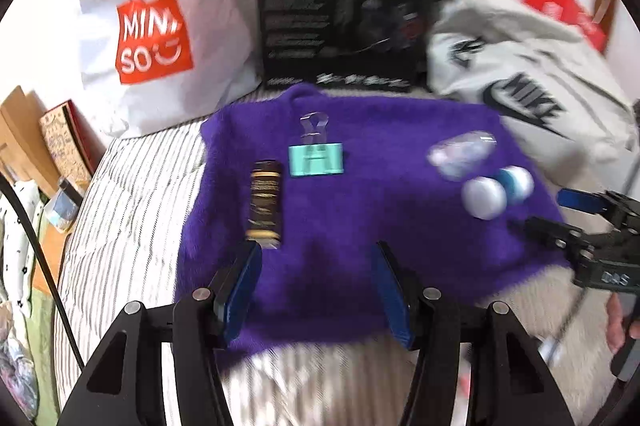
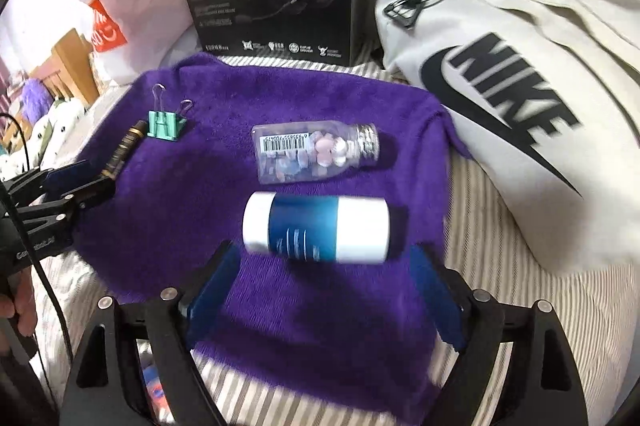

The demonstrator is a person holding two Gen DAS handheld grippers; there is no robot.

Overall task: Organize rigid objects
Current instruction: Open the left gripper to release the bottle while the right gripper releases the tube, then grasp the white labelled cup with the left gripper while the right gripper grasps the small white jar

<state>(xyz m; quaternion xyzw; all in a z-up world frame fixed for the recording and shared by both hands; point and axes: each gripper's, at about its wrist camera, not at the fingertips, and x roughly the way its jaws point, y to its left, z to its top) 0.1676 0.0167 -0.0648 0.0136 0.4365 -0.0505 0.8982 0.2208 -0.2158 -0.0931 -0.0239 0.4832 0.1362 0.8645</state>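
Both grippers, left gripper (image 1: 316, 290) & right gripper (image 2: 320, 302), spread, empty; barcode on clear plastic pill bottle (image 2: 316, 153) readable only in right view (left's blurred).

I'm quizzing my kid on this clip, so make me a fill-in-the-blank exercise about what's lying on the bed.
1. The small things all lie on a ____ towel.
2. The clear bottle lies on its ____.
3. The binder clip is ____ in colour.
4. The big logo on the grey sweatshirt reads ____.

Missing words: purple; side; green; Nike
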